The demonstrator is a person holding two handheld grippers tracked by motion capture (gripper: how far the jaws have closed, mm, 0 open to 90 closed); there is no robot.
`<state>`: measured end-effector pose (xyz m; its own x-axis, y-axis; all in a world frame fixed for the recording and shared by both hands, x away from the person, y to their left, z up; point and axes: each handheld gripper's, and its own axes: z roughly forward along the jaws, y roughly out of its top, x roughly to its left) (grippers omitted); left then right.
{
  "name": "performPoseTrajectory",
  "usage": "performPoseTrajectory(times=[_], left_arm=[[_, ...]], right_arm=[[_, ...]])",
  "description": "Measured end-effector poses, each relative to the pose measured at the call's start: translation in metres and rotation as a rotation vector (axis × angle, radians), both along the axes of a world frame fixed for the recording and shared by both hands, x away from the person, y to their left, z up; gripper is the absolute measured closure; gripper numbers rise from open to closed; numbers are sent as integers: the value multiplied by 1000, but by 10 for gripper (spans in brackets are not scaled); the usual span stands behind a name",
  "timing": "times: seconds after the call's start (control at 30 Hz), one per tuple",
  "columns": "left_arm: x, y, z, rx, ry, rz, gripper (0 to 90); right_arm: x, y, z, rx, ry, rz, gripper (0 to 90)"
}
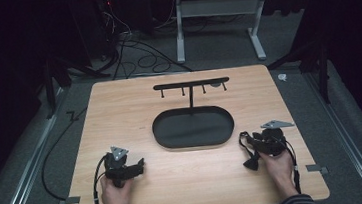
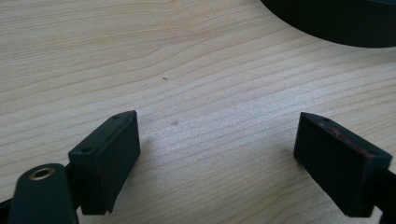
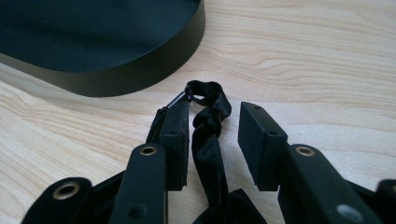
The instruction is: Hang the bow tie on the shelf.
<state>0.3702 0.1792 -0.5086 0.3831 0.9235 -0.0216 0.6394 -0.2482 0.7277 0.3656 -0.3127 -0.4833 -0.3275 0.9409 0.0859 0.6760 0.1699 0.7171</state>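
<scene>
Grippers low on table | left gripper jaws wide apart, empty, over bare wood | right gripper jaws part open astride black ribbon, not clamped; ribbon runs lengthwise between jaws toward tray | rack beyond, likely target; right hand nearer.

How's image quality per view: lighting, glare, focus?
High view: table evenly lit, surroundings near black, frame soft. Left gripper view: pale sheen on wood between jaws, wood grain crisp. Right gripper view: black strap sharp, tray wall a dark mass with little detail.
</scene>
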Motion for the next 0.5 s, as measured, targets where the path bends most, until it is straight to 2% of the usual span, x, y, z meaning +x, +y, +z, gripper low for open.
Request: performPoseTrajectory(times=[0.5], left_arm=[[0, 0, 0, 0, 0, 0, 149]], right_arm=[[5, 2, -7, -17, 28, 0, 739]])
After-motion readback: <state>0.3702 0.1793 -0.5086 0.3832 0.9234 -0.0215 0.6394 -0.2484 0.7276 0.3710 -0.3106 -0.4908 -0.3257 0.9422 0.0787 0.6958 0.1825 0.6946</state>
